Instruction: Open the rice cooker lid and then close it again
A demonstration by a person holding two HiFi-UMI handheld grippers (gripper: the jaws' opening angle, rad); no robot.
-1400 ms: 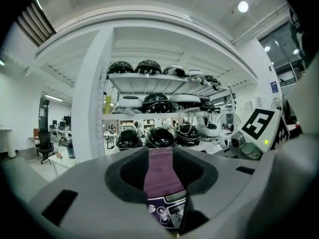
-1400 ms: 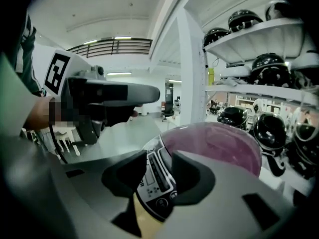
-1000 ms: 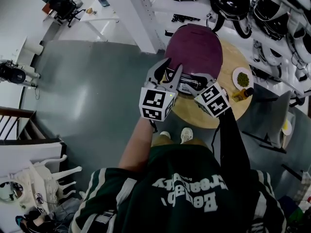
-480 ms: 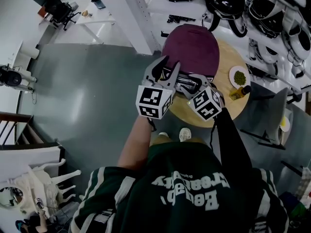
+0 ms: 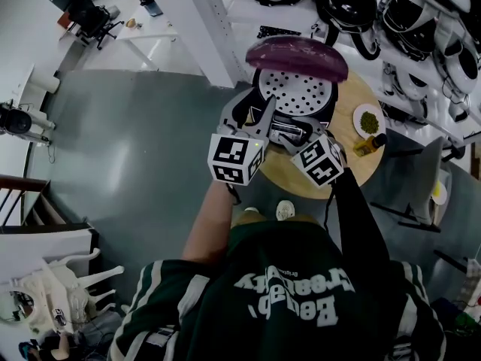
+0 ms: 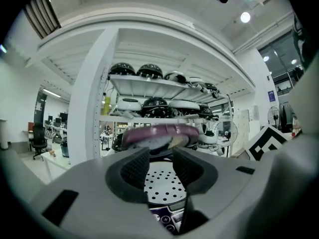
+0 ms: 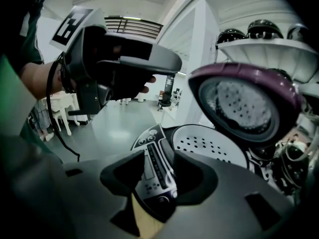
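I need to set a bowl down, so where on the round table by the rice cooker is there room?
Bare wood shows along the table's near edge, in front of the rice cooker, though the left gripper and right gripper hang over it. A narrow strip lies between cooker and plate. The right side is crowded: plate and bottle.

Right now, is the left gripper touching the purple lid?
Apart. Head view: the perforated tray shows between the left gripper and the raised lid. Left gripper view: jaws open and empty, lid well beyond them.
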